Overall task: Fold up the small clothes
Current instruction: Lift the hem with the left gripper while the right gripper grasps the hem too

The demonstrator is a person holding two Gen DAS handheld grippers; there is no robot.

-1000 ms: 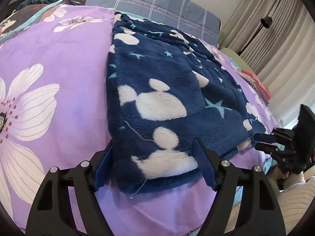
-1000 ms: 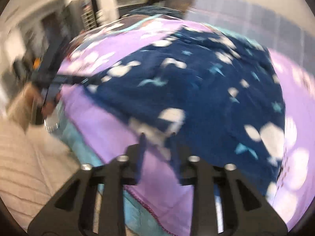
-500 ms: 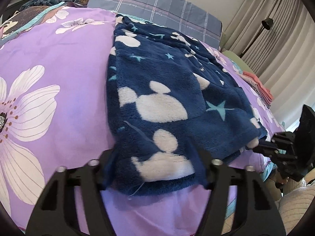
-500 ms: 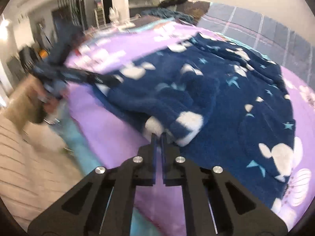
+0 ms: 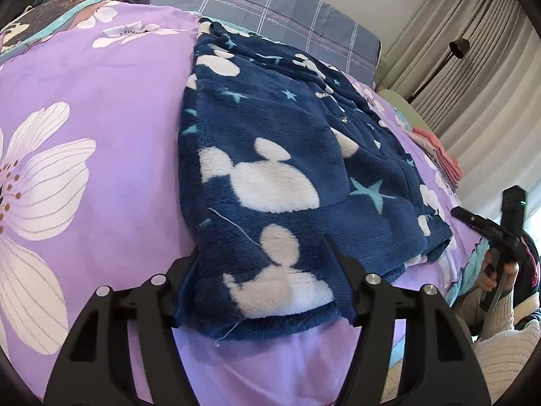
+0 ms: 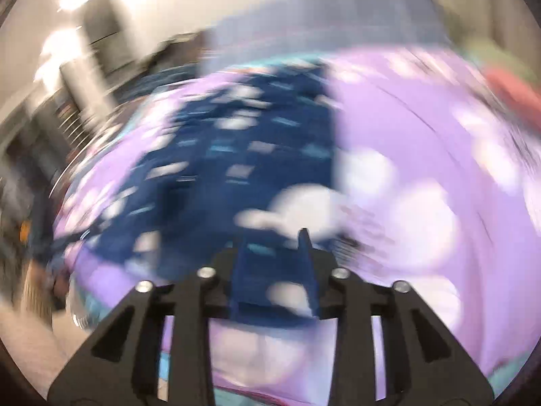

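Garment: navy fleece top [image 5: 290, 182], printed with white mouse heads and pale stars, lies partly folded on the purple floral bedspread [image 5: 101, 155]. In my left view it runs from 6 o'clock, at my fingers, up to 12 o'clock towards the grey checked pillow [image 5: 270, 10].

Left jaws: my left gripper [image 5: 263, 291] straddles the near hem. One finger sits at each side of the fabric. The jaws are opening, with cloth between them. I judge the pads are not pressing on it, though the left pad is partly hidden by the fleece.

Right jaws: my right gripper [image 6: 274, 270] is opening. The view is heavily blurred. Blue fabric shows between the fingers, but I cannot tell whether it is pinched or merely lies behind them. In the left view this gripper stands at 3 o'clock, off the garment's right corner, with nothing visibly in it.

Step in hand (judgement): the side fold looks laid down. The next grip for the lengthwise fold is being set.

How to do it well (judgement): take both hem corners level. Bite all the layers, because fleece is thick and slips apart. Lift both corners together and carry them straight towards 12 o'clock.

Defect noted: a loose white thread [image 5: 233, 226] trails on the near panel.

Surroundings: folded pink clothes [image 5: 439, 155] lie at 2 o'clock, well apart.
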